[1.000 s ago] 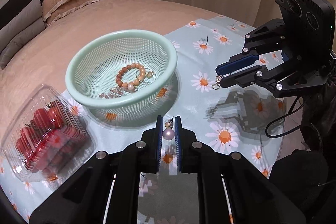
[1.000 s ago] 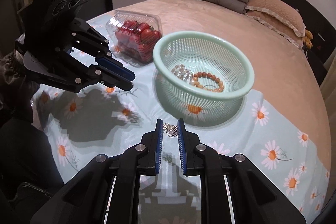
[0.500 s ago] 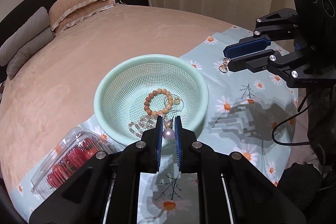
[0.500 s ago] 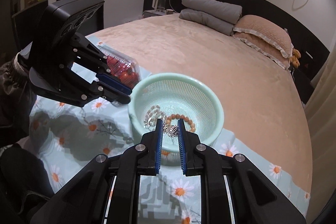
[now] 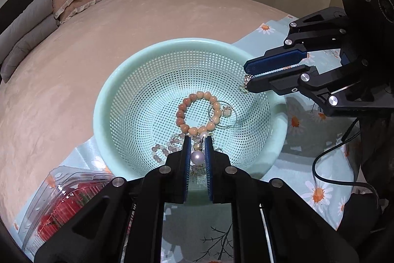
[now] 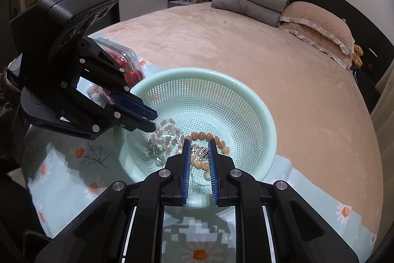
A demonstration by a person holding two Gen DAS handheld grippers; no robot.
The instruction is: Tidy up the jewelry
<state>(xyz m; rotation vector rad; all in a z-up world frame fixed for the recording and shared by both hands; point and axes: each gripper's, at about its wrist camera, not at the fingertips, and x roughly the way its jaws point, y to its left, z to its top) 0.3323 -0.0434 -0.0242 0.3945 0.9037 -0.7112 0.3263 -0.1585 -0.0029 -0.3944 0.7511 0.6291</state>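
Resting on a daisy-print cloth [image 5: 317,191] spread over the near end of a bed [image 5: 103,46], the green mesh basket [image 5: 115,90] was the drop point for both hands, and it already held a ring of tan wooden beads [image 5: 194,112], a strand of pale beads [image 5: 165,149] and a thin wire hoop [image 5: 221,115]. A clear box of red fruit [image 5: 61,211] sat on the cloth just left of the basket in the left wrist view. The left gripper [image 5: 197,152] hung over the near side of the bowl, its jaws closed on a pearl earring [image 5: 197,157]. The right gripper [image 6: 200,152] reached in over the opposite rim, jaws clamped on a small silver charm [image 6: 202,153]. Both pieces were therefore above the basket but not yet in it. The step seemed to be the release, and doing it well probably meant lowering each tip a little deeper so the pieces would drop a short way and not bounce on the mesh. Opening the jaws fully would matter, since a hook or loop could catch on the ribbed blue pads [image 5: 186,164]. The earring's thin wire might also snag in the mesh holes or tangle with the pale strand directly below, so releasing over a barer patch looked wiser. The two grippers were close together, so letting go one at a time would avoid a knock.
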